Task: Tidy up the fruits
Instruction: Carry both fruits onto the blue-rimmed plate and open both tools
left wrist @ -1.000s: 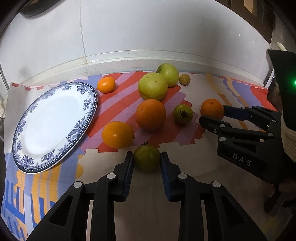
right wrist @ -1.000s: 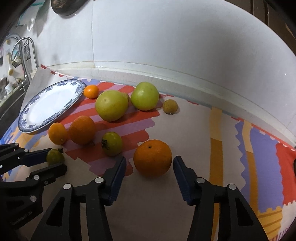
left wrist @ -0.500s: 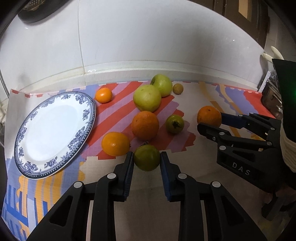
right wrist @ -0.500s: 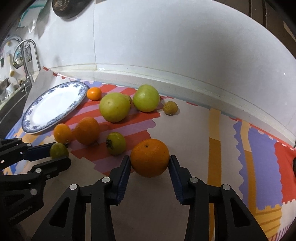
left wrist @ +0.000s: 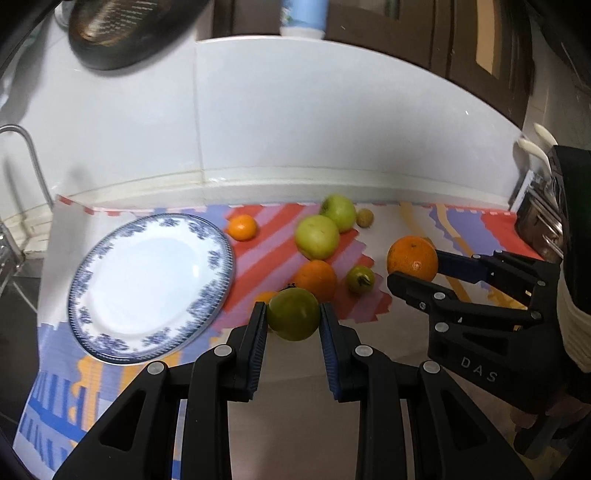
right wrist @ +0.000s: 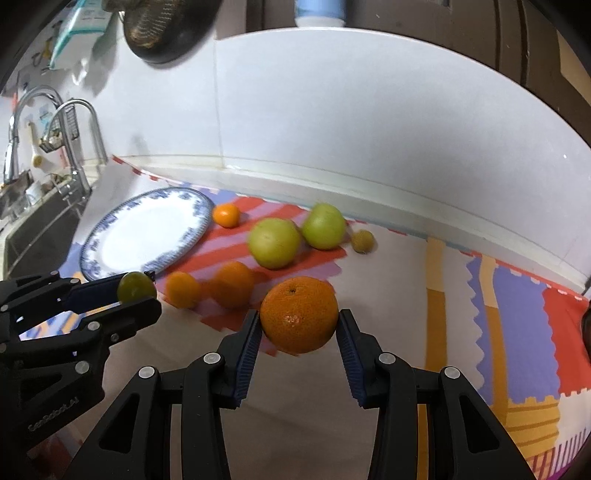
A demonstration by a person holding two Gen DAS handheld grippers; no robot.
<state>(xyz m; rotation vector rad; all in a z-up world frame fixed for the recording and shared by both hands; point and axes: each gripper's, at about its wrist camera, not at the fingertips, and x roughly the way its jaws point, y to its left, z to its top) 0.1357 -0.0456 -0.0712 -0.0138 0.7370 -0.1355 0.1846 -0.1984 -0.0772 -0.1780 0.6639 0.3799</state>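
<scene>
My left gripper [left wrist: 293, 314] is shut on a green persimmon [left wrist: 293, 313] and holds it above the mat, right of the blue-and-white plate [left wrist: 147, 284]. My right gripper [right wrist: 298, 325] is shut on a large orange [right wrist: 299, 314], also lifted; it shows in the left wrist view [left wrist: 413, 258]. On the patterned mat lie two green apples [left wrist: 317, 236] [left wrist: 339, 212], an orange [left wrist: 316, 278], a small green persimmon [left wrist: 360, 279], a tangerine [left wrist: 242, 227], a small brown fruit [left wrist: 365, 218] and an orange fruit partly hidden behind my held persimmon [left wrist: 265, 296].
A white tiled wall [left wrist: 295, 122] runs behind the mat. A sink with faucets [right wrist: 74, 147] lies to the left. A dark pan [left wrist: 122, 33] hangs on the wall above. A rack with utensils [left wrist: 539, 214] stands at the right edge.
Both grippers have lifted their fruit off the mat and pulled back. The right gripper closed on the large orange; the left one kept hold of the green persimmon.
</scene>
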